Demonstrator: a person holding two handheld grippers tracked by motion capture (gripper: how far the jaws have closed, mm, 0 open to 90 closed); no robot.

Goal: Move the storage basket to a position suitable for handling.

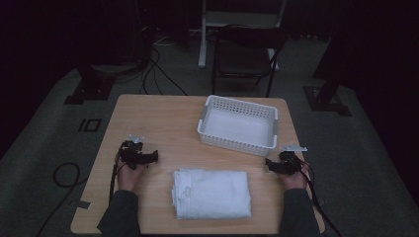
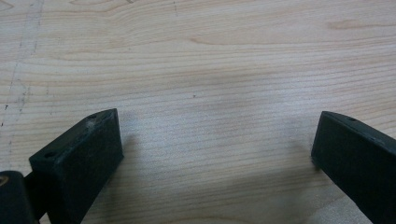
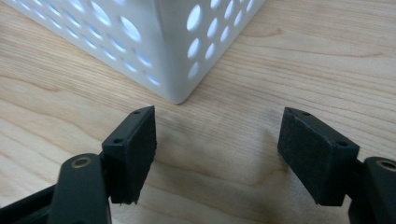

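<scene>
1 towel (image 1: 212, 193), 1 basket (image 1: 238, 143), 2 spread claws.

On your counter (image 1: 163, 113) the towel (image 1: 211, 193) lies near you; the basket (image 1: 239, 124) sits behind it, rightward.

A folding chair (image 1: 245, 57) stands on the grey floor (image 1: 44, 148) beyond the far edge of the wooden bench (image 1: 158, 118), well apart from both tongs. Dark cables (image 1: 158, 74) trail left of it; a black square outline, perhaps tape (image 1: 90, 125), lies left of the bench.
</scene>
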